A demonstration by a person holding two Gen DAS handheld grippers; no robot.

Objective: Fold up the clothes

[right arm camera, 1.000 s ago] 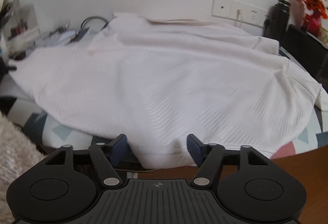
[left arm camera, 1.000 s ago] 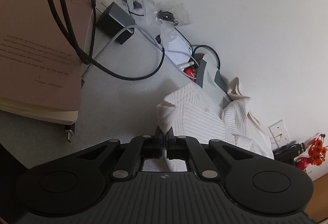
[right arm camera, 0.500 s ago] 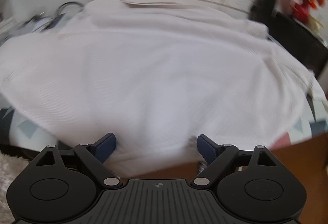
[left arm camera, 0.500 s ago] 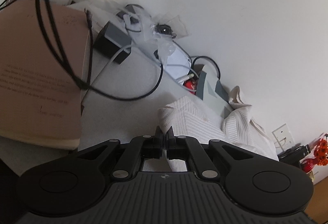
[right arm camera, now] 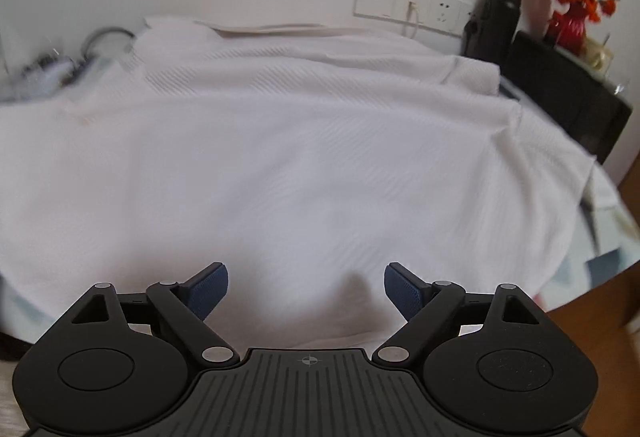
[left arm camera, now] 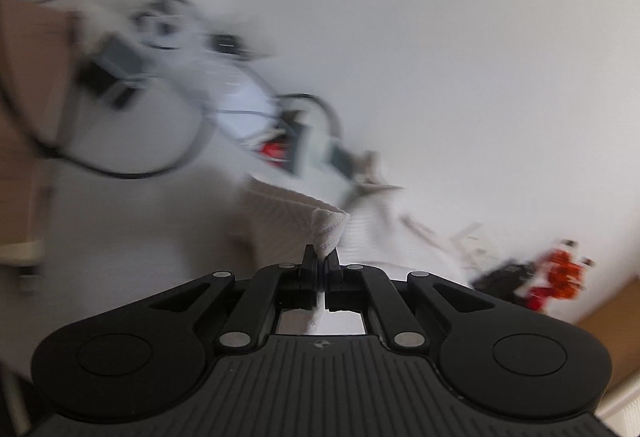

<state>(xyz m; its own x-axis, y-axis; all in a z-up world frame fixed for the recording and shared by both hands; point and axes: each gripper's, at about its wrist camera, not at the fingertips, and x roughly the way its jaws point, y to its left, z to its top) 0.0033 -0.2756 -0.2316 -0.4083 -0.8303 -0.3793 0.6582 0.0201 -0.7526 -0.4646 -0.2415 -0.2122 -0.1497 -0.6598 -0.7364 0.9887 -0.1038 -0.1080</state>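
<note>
We find the left hand-held gripper [left arm camera: 321,261] clenched on a corner of the white ribbed-knit garment [right arm camera: 304,157], which fills mid-frame. The right hand-held gripper [right arm camera: 306,287] hangs released above its near hem. We judge the fold begun; next, grasp that hem.

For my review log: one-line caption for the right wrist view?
Open right gripper poised over the spread white garment.

Soft, even daylight; the left wrist view is smeared with motion blur, both bowed at the edges.
</note>
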